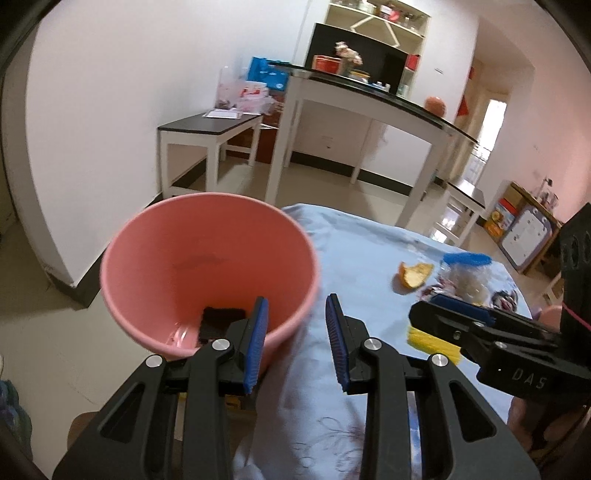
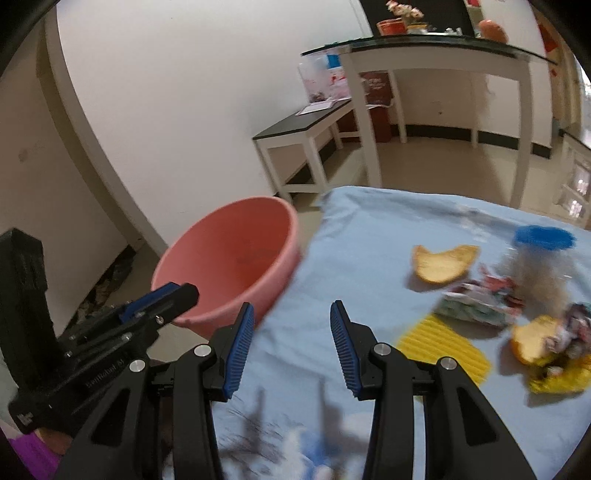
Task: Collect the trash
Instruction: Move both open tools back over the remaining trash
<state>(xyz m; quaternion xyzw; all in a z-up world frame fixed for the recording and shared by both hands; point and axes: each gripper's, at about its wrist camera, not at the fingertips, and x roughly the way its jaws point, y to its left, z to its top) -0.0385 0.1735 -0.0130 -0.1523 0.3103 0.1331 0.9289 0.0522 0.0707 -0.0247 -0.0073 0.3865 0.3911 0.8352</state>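
Left gripper (image 1: 297,341) straddling pink bucket (image 1: 207,236) rim at lower centre, spread; right gripper (image 2: 291,345) spread, empty, above blue cloth (image 2: 369,236).

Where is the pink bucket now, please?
In both wrist views the pink bucket stands at the left, beside the left edge of the table's blue cloth, apart from the orange peel; a black piece lies inside it.

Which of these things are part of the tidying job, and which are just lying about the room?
Part of the job:
pink bin
orange peels
crumpled wrappers
yellow ridged piece
blue-lidded jar, probably

Just lying about:
white bench
glass-topped table
shelf unit
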